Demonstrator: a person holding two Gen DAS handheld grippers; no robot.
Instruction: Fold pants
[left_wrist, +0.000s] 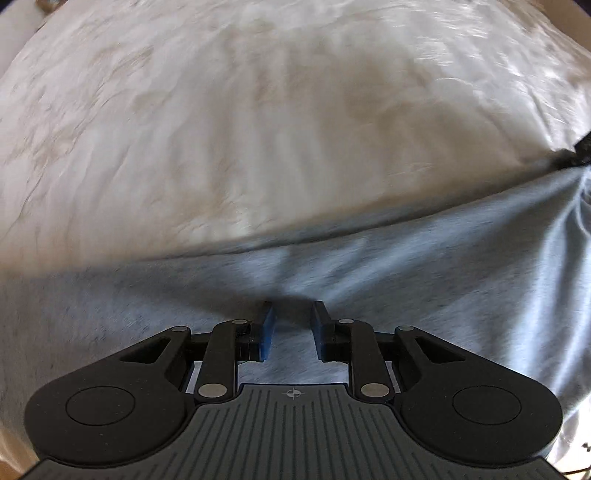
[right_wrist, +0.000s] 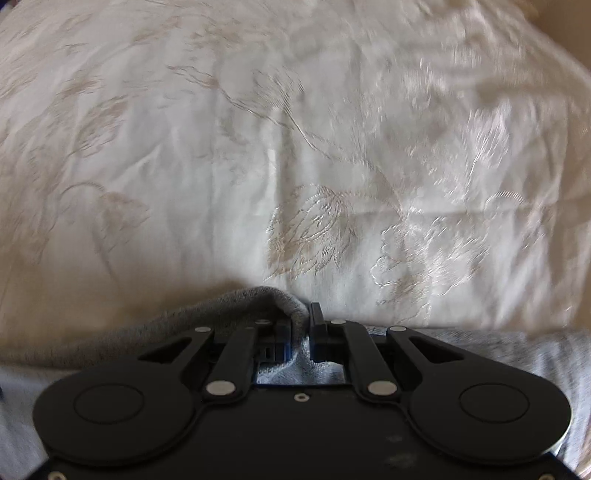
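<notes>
The grey pants (right_wrist: 280, 299) lie on the white embroidered bedspread (right_wrist: 258, 147), an edge pinched tight in the right gripper (right_wrist: 301, 325), which could slip free if the left gripper (left_wrist: 291, 325), narrowly parted over the cloth with no grip I can confirm, tugs away.

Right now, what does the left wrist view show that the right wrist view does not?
Only the left wrist view shows the left gripper, its jaws apart over the grey pants, and a small black thing at the right edge. Only the right wrist view shows the right gripper, its jaws shut on a raised fold of the pants. Both show the pants lying on the white embroidered bedcover.
</notes>
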